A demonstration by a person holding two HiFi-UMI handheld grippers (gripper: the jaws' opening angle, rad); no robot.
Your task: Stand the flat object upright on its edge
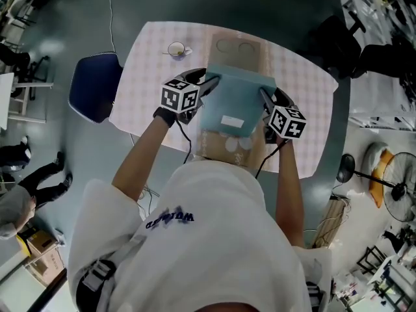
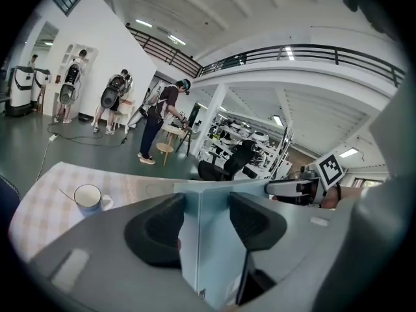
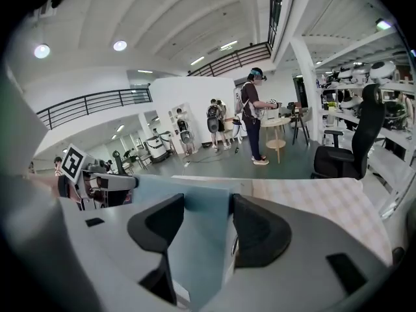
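Forearms come out of a white shirt (image 1: 214, 233) at the near edge of the head view and run up toward 12 o'clock, each hand carrying a gripper. Between them is the flat object, a pale blue box (image 1: 237, 106), held from both sides. The left gripper (image 1: 209, 83) takes its 9 o'clock edge and the right gripper (image 1: 265, 100) its 3 o'clock edge.

In the left gripper view the left gripper (image 2: 205, 203) has its two black pads pressed against the box (image 2: 211, 239), one on each broad face. The jaws stand at a middling width set by the box's thickness. The right gripper view shows the same on the other side: the right gripper (image 3: 208, 207) is clamped on the box (image 3: 198, 239), whose edge runs straight out between the pads. Each view catches the opposite gripper's marker cube at the far end of the box.

The box's broad face, with a white label (image 1: 232, 121), is tilted toward the head camera. Whether its lower edge touches anything cannot be told.

Under and beyond it lies a brown cardboard sheet (image 1: 237, 47) on the checked table (image 1: 305, 83). A white cup (image 1: 176, 49) stands at 11 o'clock from the box, well apart. A blue chair (image 1: 96, 86) sits at 9 o'clock off the table. Far off, people stand about an open hall.
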